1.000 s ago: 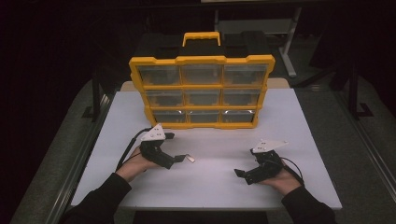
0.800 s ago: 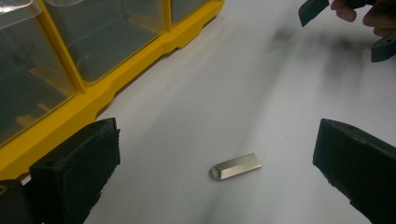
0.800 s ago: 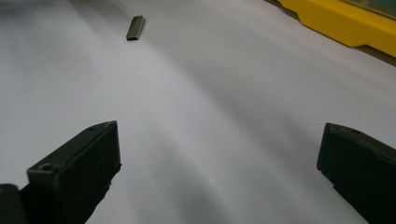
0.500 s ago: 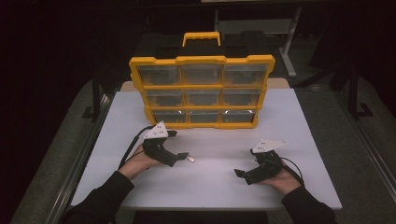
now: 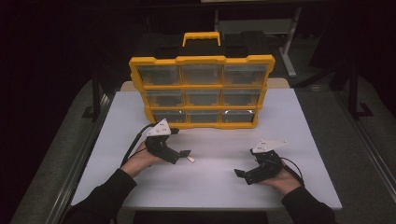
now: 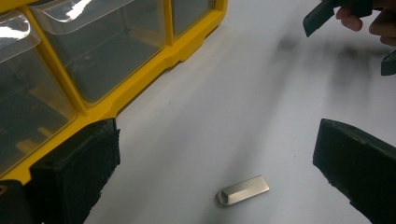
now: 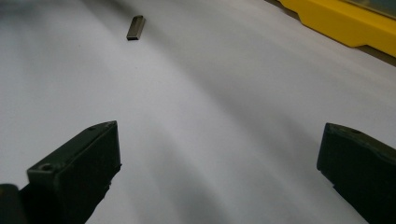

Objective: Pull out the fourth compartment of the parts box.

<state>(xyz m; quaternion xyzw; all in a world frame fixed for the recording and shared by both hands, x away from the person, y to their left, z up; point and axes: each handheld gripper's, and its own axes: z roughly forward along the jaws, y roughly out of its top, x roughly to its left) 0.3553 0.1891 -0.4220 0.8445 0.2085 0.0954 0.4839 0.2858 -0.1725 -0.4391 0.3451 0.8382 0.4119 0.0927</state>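
Observation:
A small silver metal stick (image 6: 243, 190) lies flat on the white table (image 5: 210, 186), also seen as the silver stick (image 5: 190, 159) and the silver stick (image 7: 136, 27). My left gripper (image 5: 183, 153) hovers just left of it, jaws wide open with the stick between and slightly ahead of them; left gripper (image 6: 215, 172). My right gripper (image 5: 239, 173) rests near the table's front right, open and holding nothing; right gripper (image 7: 219, 168). A yellow organizer (image 5: 201, 88) with clear drawers stands upright at the back.
The organizer's yellow base (image 6: 140, 79) runs close along the left jaw. Its corner (image 7: 345, 23) shows at upper right in the right gripper view. Dark floor and table legs surround the table.
My left gripper has shifted slightly forward and right toward the silver stick. The right gripper has stayed in place.

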